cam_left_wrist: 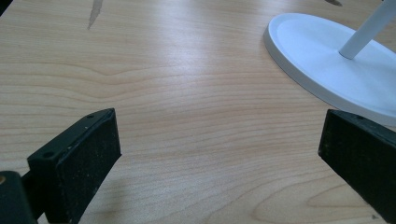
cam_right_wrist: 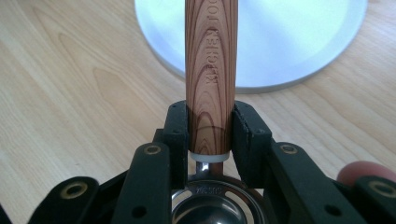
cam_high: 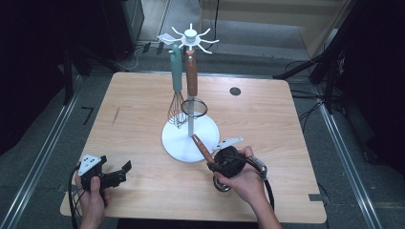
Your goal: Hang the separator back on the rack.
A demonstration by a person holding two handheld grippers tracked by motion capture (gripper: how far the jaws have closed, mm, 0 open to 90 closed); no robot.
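Two utensils already hang on the rack (cam_high: 190,138) mid-table while my right gripper (cam_right_wrist: 210,128) pinches the wooden-handled strainer (cam_right_wrist: 208,70) near the front edge, left gripper (cam_high: 114,175) spread empty, and I fear its bowl could swing and topple the rack.

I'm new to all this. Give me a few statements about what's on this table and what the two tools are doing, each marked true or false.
1. The right tool grips a wooden-handled metal utensil. True.
2. The left tool holds a spoon. False: its jaws stand open over bare light wooden table.
3. A teal-handled wire whisk hangs from the white utensil stand. True.
4. The stand lies tipped over. False: it stands upright on its round base.
5. Three utensils hang on the stand. False: two hang, the whisk and a brown wooden-handled utensil.
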